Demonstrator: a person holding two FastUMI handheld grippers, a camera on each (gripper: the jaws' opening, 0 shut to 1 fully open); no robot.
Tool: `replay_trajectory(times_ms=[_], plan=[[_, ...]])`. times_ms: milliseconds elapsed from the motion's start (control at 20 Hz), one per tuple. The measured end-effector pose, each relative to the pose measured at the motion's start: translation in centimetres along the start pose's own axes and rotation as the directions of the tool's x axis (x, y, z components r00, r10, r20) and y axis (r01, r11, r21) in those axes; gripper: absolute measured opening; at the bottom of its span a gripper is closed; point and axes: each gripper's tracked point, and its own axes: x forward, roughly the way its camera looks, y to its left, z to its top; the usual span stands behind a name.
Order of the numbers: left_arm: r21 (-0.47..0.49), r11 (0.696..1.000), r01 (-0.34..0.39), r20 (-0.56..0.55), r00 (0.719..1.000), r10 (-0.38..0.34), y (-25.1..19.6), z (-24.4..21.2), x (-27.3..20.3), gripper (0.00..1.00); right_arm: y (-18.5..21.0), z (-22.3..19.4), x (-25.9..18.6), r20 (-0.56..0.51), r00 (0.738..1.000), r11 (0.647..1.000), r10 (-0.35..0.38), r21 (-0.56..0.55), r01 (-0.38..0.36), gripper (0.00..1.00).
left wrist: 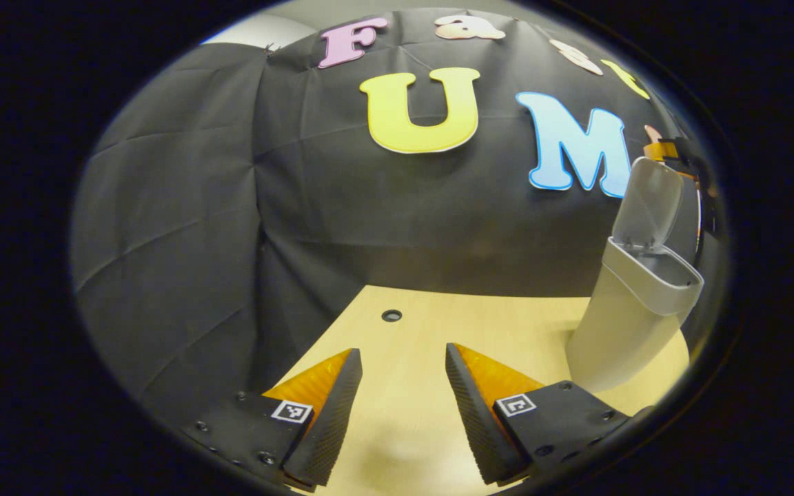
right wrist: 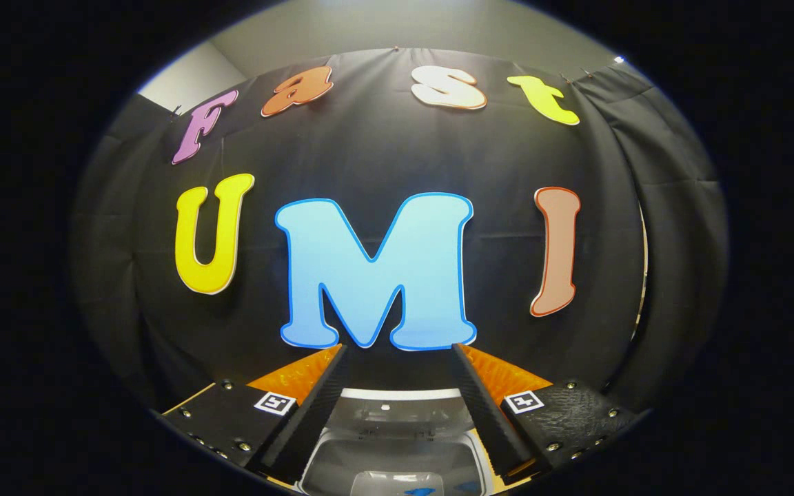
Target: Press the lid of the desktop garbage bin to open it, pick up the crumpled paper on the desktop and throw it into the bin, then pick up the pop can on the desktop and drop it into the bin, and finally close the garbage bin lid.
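Left gripper view has the pale bin [left wrist: 628,324] at 3 o'clock on the wooden surface [left wrist: 411,331], lid [left wrist: 647,200] raised upright. Left claw [left wrist: 404,368] gapes empty. Right claw [right wrist: 399,375], spread and empty, hangs above the bin's mouth [right wrist: 390,441].

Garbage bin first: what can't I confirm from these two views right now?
- What lies inside the garbage bin: in the left gripper view its rim hides the inside; in the right gripper view the opening is cut off at the bottom edge, with a blue scrap too small to identify.
- The other gripper beyond the raised lid in the left gripper view: squeezed at the right edge, its state unreadable.
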Motion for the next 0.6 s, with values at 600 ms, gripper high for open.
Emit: replay_trajectory(times_ms=[600], plan=[[0.006, 0.999, 0.033, 0.014, 0.999, -0.033, -1.1, 0.0, -1.1, 0.82, 0.4, -4.0, -4.8, -0.064, 0.998, 0.998, 0.002, -0.064, -0.006, 0.94]])
